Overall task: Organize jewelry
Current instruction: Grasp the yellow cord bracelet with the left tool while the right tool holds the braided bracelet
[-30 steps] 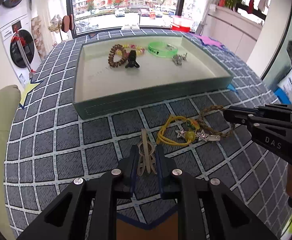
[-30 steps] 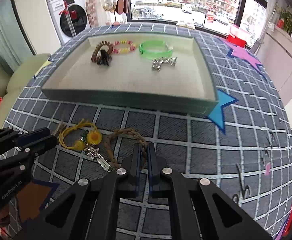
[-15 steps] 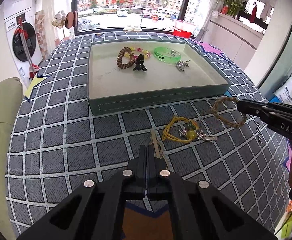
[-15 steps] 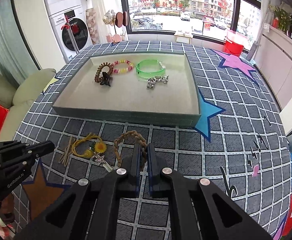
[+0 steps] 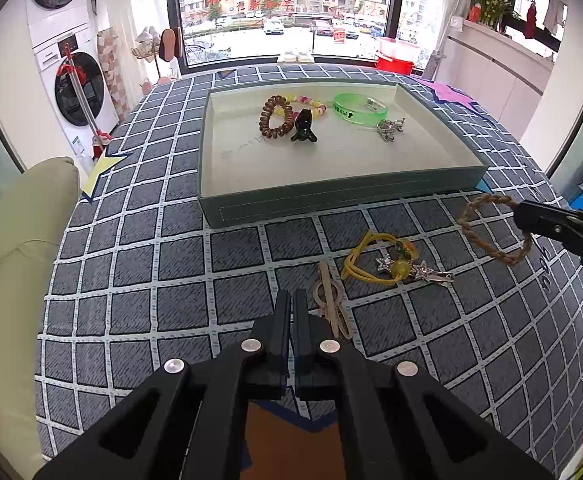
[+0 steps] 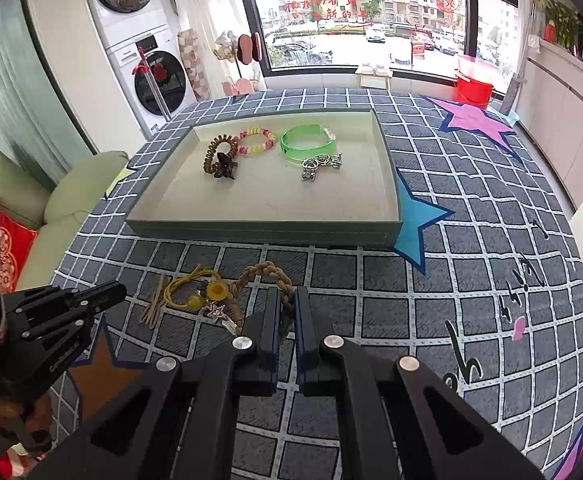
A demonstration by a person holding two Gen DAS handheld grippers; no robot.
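Right gripper (image 6: 287, 304) is clamped on the braided bracelet (image 6: 265, 276), which is lifted a bit off the cloth (image 6: 471, 280); in the left view that same bracelet (image 5: 491, 228) is seen hanging from the right fingertips (image 5: 531, 216), near the tray's right front corner. Left gripper (image 5: 291, 304) is pressed together with nothing caught between its tips, held just left of the wooden hair clip (image 5: 329, 304), which is left lying flat on the cloth (image 5: 151, 260).

Beside the clip, the yellow cord (image 5: 375, 258) with its beads is lying loose, and the star clip (image 5: 419, 270) is touching it on the right side. Same pile from the right view: wooden hair clip (image 6: 155, 300), yellow cord (image 6: 191, 288), star clip (image 6: 217, 312), all sitting between the two grippers, with the left gripper (image 6: 107, 294) seen at the left edge.

Tray (image 5: 331, 200) is set further back on the cloth, open-topped. Stuff already in it, all toward the far side: brown bead bracelet (image 5: 277, 116), pastel bead bracelet (image 5: 311, 102) overlapping it, black claw clip (image 5: 303, 128) touching the brown one, green bangle (image 5: 359, 106) to the right, and a silver charm (image 5: 389, 128) just in front of the bangle. The near half of the tray floor is bare.
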